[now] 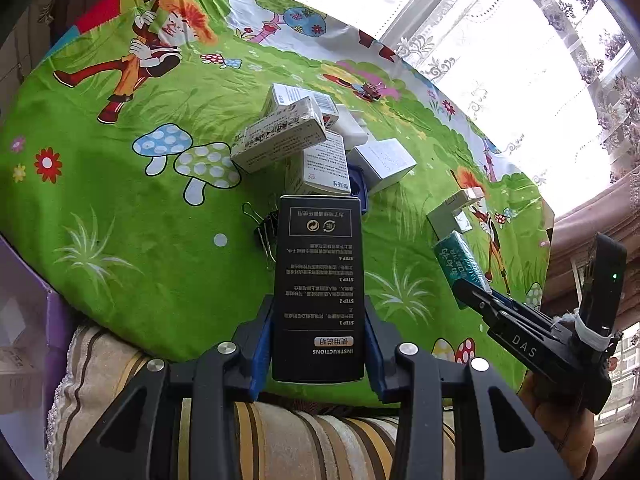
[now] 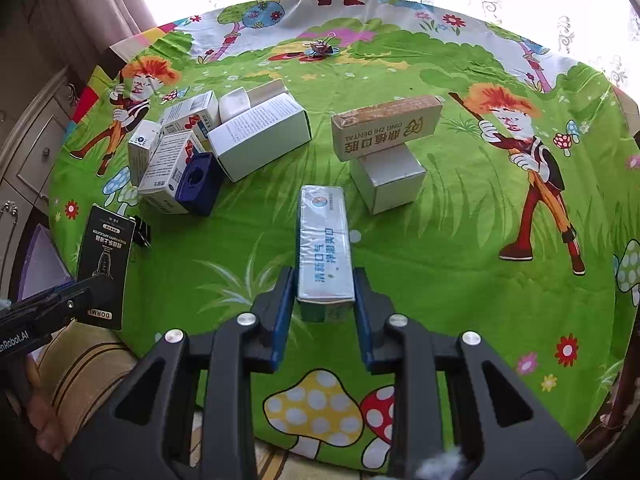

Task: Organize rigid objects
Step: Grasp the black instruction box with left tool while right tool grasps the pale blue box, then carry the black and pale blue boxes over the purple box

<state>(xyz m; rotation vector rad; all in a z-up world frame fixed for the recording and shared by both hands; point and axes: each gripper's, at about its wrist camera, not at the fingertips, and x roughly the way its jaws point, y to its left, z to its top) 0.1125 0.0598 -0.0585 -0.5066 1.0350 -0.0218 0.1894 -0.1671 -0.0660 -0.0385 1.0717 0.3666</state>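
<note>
My left gripper (image 1: 318, 312) is shut on a tall black box (image 1: 318, 280) with white instruction print, held above the near edge of the round table. The right wrist view shows that same black box (image 2: 106, 264) at the left with the left gripper (image 2: 90, 286) clamped on its lower part. My right gripper (image 2: 323, 280) is shut on a long pale blue and white box (image 2: 325, 244) that points away over the green cloth. Seen from the left wrist, this box (image 1: 456, 260) looks teal, and the right gripper (image 1: 466, 288) grips its near end.
The table (image 2: 460, 280) wears a green cartoon cloth. A pile of white boxes (image 2: 224, 136) and a dark blue holder (image 2: 198, 184) lie at the left. A brown box (image 2: 386, 126) rests on a white box (image 2: 388, 180). Binder clips (image 2: 142, 232) lie nearby. A purple box (image 1: 24, 300) stands off-table.
</note>
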